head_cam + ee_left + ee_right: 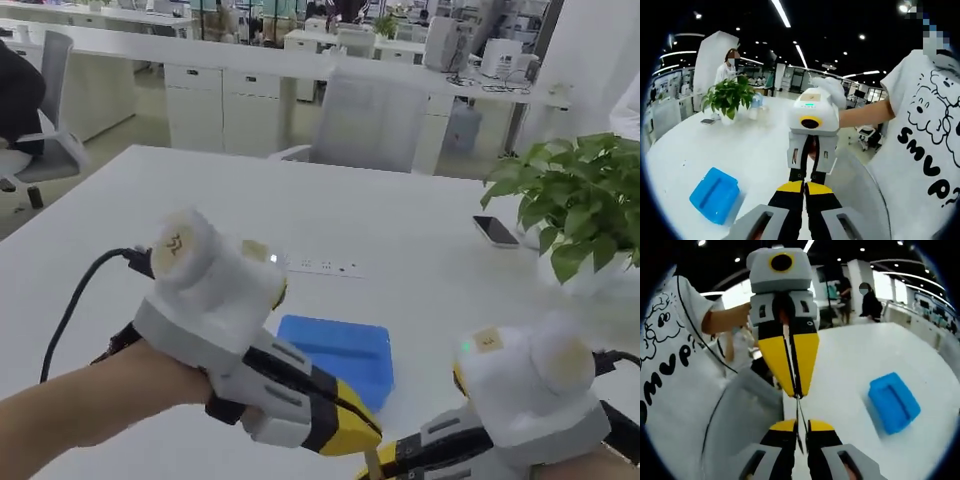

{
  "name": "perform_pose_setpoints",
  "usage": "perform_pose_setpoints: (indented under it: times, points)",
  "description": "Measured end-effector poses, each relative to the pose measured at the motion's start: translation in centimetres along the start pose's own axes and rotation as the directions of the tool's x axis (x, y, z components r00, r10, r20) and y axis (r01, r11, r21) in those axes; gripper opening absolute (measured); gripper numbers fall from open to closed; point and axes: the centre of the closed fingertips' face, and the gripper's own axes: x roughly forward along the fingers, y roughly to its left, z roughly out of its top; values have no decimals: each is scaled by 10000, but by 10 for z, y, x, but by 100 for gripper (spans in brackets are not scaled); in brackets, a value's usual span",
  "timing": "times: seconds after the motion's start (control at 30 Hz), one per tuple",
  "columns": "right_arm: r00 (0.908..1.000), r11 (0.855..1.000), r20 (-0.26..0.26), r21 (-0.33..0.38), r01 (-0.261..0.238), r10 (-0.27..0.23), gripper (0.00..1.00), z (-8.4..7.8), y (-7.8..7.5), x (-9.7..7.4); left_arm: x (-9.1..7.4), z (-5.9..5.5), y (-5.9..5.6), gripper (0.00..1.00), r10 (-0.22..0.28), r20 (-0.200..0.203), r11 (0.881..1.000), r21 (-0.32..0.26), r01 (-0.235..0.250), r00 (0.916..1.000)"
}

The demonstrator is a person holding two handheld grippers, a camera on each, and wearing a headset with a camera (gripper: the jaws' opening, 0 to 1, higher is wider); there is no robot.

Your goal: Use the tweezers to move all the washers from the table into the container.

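2 grippers tip-to-tip, left gripper (795, 390) and right gripper (800, 429) both pinched shut on the thin tweezers (799, 412) mid-air near blue container (340, 352); light, springy, probably slick, so clamp the flat mid-arms.

White tabletop (250, 200), wide and bare-looking. Leafy green potted plant (585, 195) at right, dark phone (496, 232) flat just beside it. Socket strip (325, 267) set into the middle. Grey office chair (370, 120) at far edge, white cabinets (225, 105) beyond. Strip lights (781, 12) on dark ceiling.
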Motion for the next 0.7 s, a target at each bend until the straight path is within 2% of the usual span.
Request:
perform_pose_setpoints:
  times: [0.07,0.13,0.2,0.27,0.33,0.43,0.47,0.5,0.53,0.57,0.6,0.7]
  points:
    - [9986,9985,-453,-487,250,-272,4,-6,-9,7,2,-7,4,0,216,-155,9991,364,-210,9996]
    - [9957,9965,-821,-752,368,-430,4,-11,-14,12,5,-17,9,0,434,-321,9987,266,-426,9985]
    - [9935,9934,-998,-1054,446,-552,4,-16,-21,19,7,-25,15,0,706,-369,9968,410,-691,9968]
    - [9854,9805,-1408,-1842,685,-953,4,-22,-31,24,9,-35,20,0,992,-562,9925,773,-947,9935]
    - [9801,9717,-1649,-2251,719,-1107,4,-27,-36,30,13,-43,26,0,1278,-703,9817,1509,-1160,9893]
    - [9701,9662,-1879,-2346,1074,-1534,4,-36,-54,42,20,-56,36,0,1616,-765,9727,1805,-1457,9839]
    - [9683,9672,-1957,-2300,1082,-1549,4,-40,-58,46,24,-64,42,0,1773,-845,9670,2003,-1576,9805]
    - [9620,9675,-2117,-2198,1250,-1724,5,-47,-65,51,25,-67,44,0,1775,-858,9671,1997,-1576,9804]
    - [9603,9661,-2158,-2243,1276,-1769,5,-50,-68,55,29,-75,49,0,1817,-893,9666,1993,-1612,9793]
    - [9595,9672,-2204,-2204,1263,-1755,5,-54,-70,59,31,-80,52,0,1823,-951,9678,1933,-1614,9786]
    - [9562,9704,-2338,-2044,1288,-1762,5,-60,-73,64,34,-88,56,0,1775,-1109,9716,1775,-1563,9778]
    - [9462,9715,-2674,-1976,1313,-1822,6,-71,-75,75,39,-104,62,0,1600,-1372,9771,1628,-1371,9775]
